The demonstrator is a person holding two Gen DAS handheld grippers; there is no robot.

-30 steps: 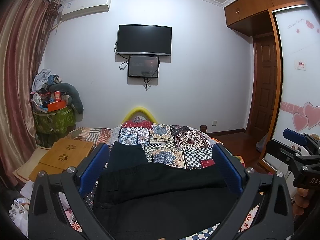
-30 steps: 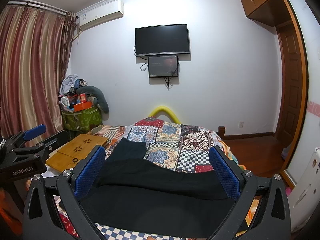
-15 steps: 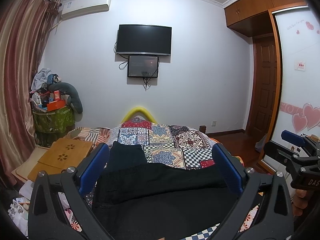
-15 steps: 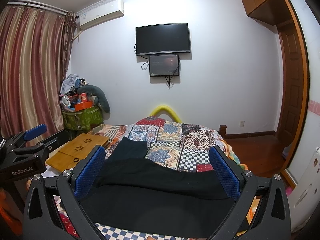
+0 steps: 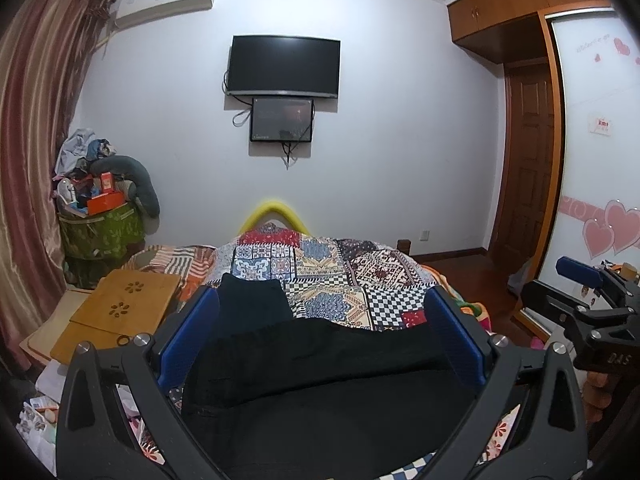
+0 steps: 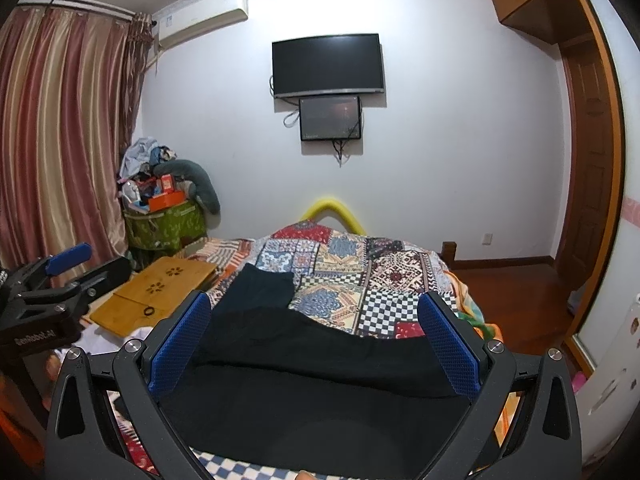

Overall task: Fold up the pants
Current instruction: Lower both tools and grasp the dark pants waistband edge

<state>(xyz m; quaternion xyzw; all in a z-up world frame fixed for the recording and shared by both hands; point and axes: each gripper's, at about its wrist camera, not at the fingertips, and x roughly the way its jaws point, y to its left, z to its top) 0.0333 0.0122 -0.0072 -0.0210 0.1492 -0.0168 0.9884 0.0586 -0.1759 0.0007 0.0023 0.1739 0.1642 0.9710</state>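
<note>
1. Far left: striped curtain [image 6: 60, 140], then a green bin [image 5: 100, 232] heaped with clutter.
2. Next over, beside the bed: wooden lap desk [image 5: 124, 304], flat.
3. Left gripper [image 5: 320, 336]: blue fingers [image 5: 188, 336] spread wide, grasping nothing, held above the near bed edge.
4. Centre: black pants [image 5: 320, 384] spread flat on the patchwork quilt [image 5: 360, 280], near the front edge, one leg [image 6: 260, 288] reaching away toward the far wall.
5. Right gripper [image 6: 316, 340]: blue fingers [image 6: 448, 344] likewise parted and empty, over the same dark cloth.
6. Far right: wooden door [image 6: 592, 168].
</note>
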